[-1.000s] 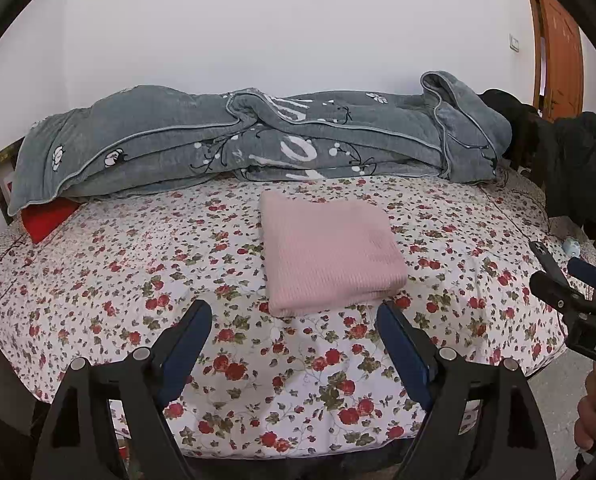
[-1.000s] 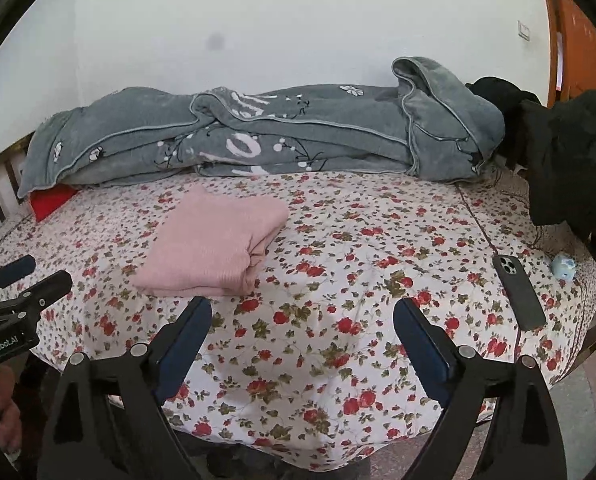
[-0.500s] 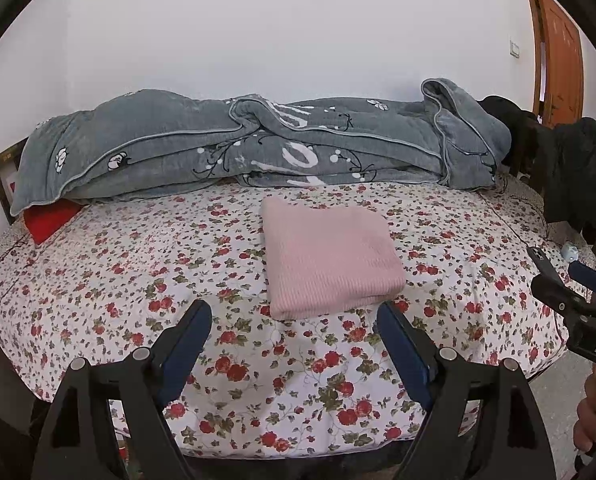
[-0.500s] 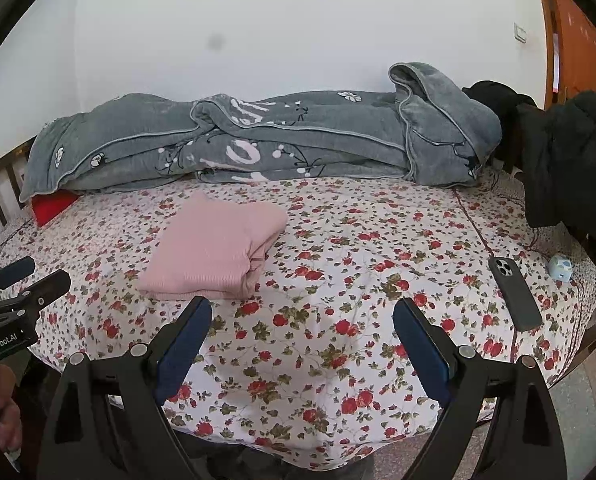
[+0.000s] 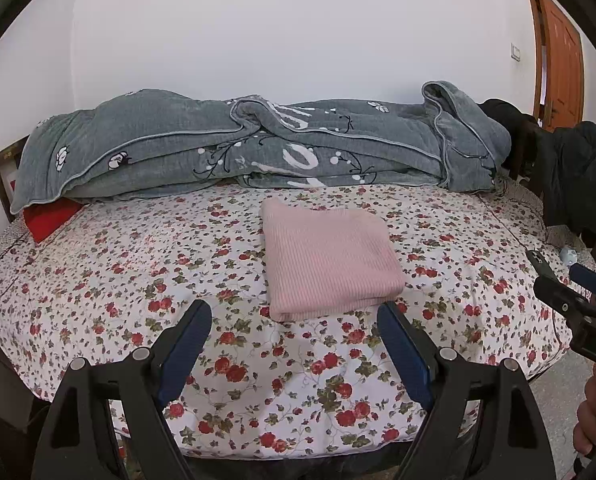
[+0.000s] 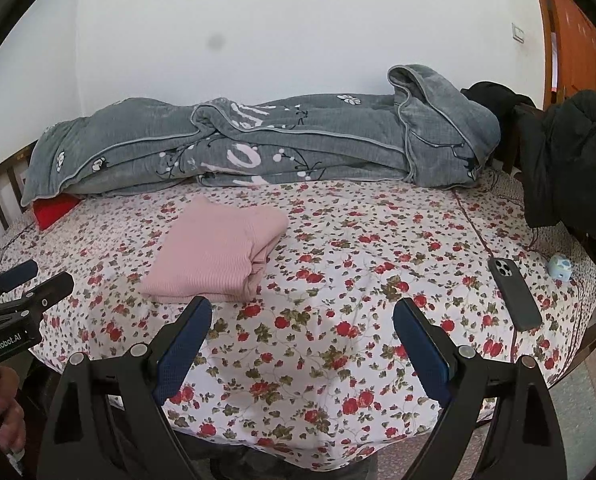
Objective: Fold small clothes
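Item 1. Pink garment (image 5: 330, 264): lies on the floral bedsheet (image 5: 138, 280), already squared into a thick rectangular stack, fold line toward the right in the right wrist view, near edge just beyond my left claw. Nothing touches it.

Item 2. Left gripper (image 5: 294, 344): jaws spread wide, nothing between them, held above the sheet at the bed's near edge and aimed down at the garment's front edge.

Item 3. Right gripper (image 6: 302, 336): jaws spread wide, empty, over bare sheet to the right of the garment, apart from it.

Item 4. Surroundings: grey quilt (image 5: 258, 148) bundled along the wall; red cloth (image 5: 50, 216) under its left end; black jacket (image 6: 570, 160) at the right; phone (image 6: 514, 292) and a small pale-blue object (image 6: 560, 266) on the sheet's right side, well apart from the garment.

Item 5. Step in hand, my judgement: the fold looks finished or within one final halving. No other loose small garment is visible to me.

Item 6. Handling notes. If I halve it again, I would take the two near corners, one claw each, pinching all layers at once so the stack does not shear. Lift low, carry the edge over to meet the far edge, release both together. The knit looks soft and thick; a shallow bite would probably slip off the top layer only. I would keep the right claw's travel clear of the phone.
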A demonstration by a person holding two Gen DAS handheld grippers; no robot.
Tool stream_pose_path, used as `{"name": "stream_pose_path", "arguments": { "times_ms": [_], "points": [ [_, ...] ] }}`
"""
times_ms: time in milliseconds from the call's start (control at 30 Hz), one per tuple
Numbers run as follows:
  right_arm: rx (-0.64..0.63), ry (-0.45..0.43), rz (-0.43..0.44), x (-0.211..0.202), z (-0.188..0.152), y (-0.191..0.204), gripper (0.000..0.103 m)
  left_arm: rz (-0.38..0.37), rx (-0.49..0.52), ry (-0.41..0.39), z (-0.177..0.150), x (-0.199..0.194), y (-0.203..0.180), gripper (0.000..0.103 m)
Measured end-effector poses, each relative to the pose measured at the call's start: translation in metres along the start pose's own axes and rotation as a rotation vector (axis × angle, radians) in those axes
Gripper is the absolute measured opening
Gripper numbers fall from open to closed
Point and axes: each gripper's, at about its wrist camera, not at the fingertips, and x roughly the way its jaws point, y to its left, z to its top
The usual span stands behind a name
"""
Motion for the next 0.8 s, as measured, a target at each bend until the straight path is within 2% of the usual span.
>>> {"name": "stream_pose_path", "arguments": {
  "times_ms": [800],
  "points": [
    [0.002, -0.002, -0.005, -0.0027, 0.0010, 0.0019, 0.091, -0.001, -0.005, -0.004, 0.0019, -0.0020, -0.0006, 0.085]
  ]
}}
